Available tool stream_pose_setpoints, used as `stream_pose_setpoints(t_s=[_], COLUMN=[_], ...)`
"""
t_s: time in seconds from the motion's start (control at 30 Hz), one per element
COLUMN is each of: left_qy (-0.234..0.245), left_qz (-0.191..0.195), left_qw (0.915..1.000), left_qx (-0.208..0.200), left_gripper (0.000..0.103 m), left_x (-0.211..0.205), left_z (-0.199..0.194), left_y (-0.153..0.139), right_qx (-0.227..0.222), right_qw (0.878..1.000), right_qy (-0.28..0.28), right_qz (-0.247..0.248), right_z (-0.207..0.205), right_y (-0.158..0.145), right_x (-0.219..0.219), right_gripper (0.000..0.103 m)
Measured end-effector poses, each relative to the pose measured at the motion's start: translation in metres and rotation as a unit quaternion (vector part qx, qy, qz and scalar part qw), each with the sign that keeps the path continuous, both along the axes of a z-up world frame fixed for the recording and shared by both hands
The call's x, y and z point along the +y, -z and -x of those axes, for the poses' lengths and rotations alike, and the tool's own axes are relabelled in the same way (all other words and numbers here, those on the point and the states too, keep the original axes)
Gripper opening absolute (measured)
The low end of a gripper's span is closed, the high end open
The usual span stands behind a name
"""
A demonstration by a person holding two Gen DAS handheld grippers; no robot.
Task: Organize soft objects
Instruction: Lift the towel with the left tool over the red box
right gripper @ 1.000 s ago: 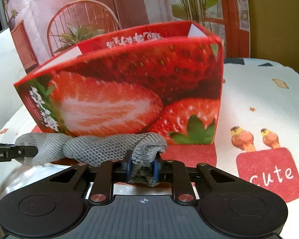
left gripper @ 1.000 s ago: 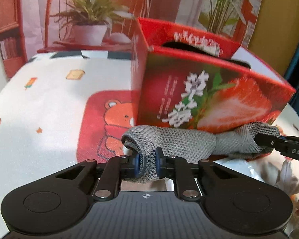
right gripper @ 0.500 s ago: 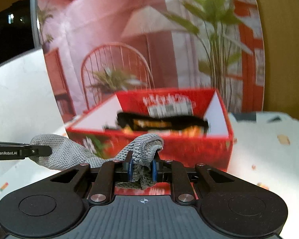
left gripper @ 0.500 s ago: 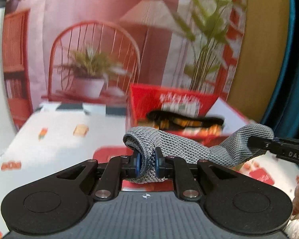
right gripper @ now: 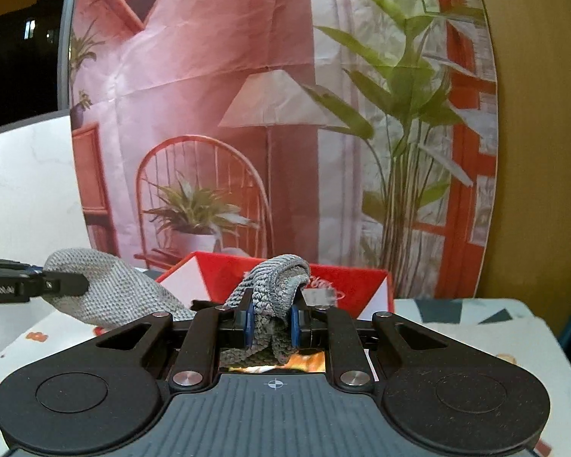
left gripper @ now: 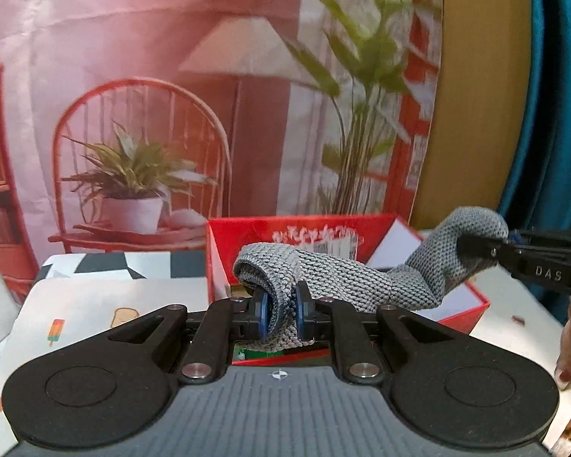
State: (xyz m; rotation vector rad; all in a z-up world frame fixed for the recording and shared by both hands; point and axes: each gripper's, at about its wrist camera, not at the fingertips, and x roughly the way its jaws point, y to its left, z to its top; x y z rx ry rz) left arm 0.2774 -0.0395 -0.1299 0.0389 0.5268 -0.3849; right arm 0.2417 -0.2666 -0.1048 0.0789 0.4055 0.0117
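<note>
Aloft, gray knit cloth (left gripper: 346, 278) stretched between both hand-held grippers, above red box (left gripper: 476, 302).

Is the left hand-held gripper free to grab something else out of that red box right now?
Probably not. The left hand-held gripper is shut on one end of the grey knitted cloth, held above the red box, with the right hand-held gripper gripping the other end.

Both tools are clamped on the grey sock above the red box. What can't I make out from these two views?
- Box contents: left wrist view, grey sock and left tool cover most of the red box interior.
- Same in the right wrist view: right tool hides it; only an orange sliver shows.
- Printed label on the box's back wall: blurred, unreadable.
</note>
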Motion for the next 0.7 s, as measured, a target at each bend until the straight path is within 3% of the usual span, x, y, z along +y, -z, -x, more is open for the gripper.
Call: stream_pose_setpoints(t_s=[0.37,0.7], left_qy=[0.027,0.035], left_qz=[-0.06,-0.071], left_qw=[0.9934,0.9889], left_qx=[0.094,0.125], left_gripper=[0.015,0.015], left_x=[-0.024,-0.034], left_z=[-0.051,-0.07], left_y=[0.033,0.049], right_qx=[0.093,0.131], right_qw=[0.996,0.991], right_qy=[0.008,0.028], right_qz=[0.001,-0.011], right_z=[-0.035,-0.047], right_y=[0.044,0.071], right_x=[-0.003,-0.013], right_gripper=[0.016,0.016])
